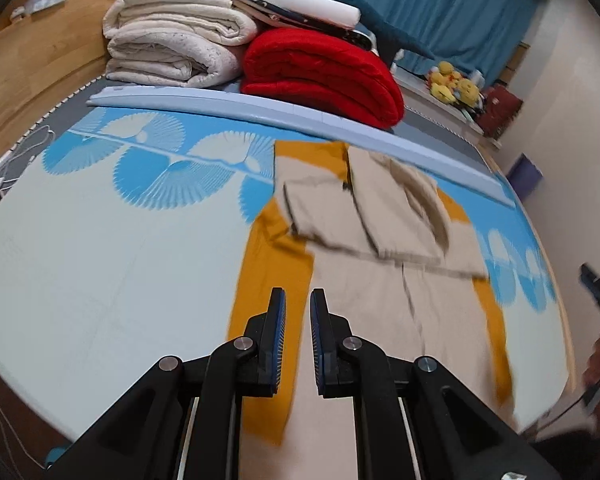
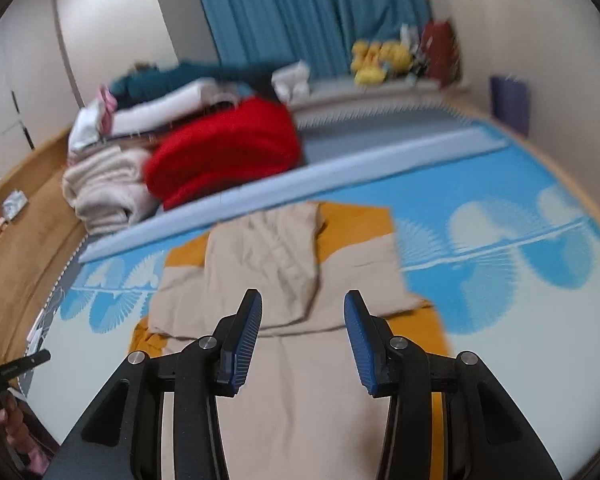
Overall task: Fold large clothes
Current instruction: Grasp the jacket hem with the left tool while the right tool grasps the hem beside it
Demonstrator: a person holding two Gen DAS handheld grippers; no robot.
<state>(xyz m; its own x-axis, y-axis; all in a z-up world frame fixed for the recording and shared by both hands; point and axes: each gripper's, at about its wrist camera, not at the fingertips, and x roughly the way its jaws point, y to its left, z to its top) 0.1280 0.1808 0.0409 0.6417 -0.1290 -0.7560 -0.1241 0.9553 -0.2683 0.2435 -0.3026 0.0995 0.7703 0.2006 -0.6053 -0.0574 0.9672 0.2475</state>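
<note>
A beige and mustard-yellow garment (image 1: 384, 240) lies partly folded on the blue-patterned bed mat (image 1: 100, 240), its upper part doubled over the lower. My left gripper (image 1: 298, 298) hovers above the garment's near left edge. Its jaws are almost together, with only a narrow gap and nothing between them. In the right wrist view the same garment (image 2: 276, 272) spreads ahead. My right gripper (image 2: 303, 300) hangs open above its middle, holding nothing. This view is blurred. The other gripper shows as a dark shape at each view's edge.
A folded red blanket (image 1: 320, 72) and cream blankets (image 1: 172, 40) are stacked behind a pale-blue rolled edge (image 1: 260, 110). A wooden bed frame (image 1: 40, 52) runs along the left. A blue curtain (image 2: 300, 8) and yellow plush toys (image 2: 380, 58) stand at the back.
</note>
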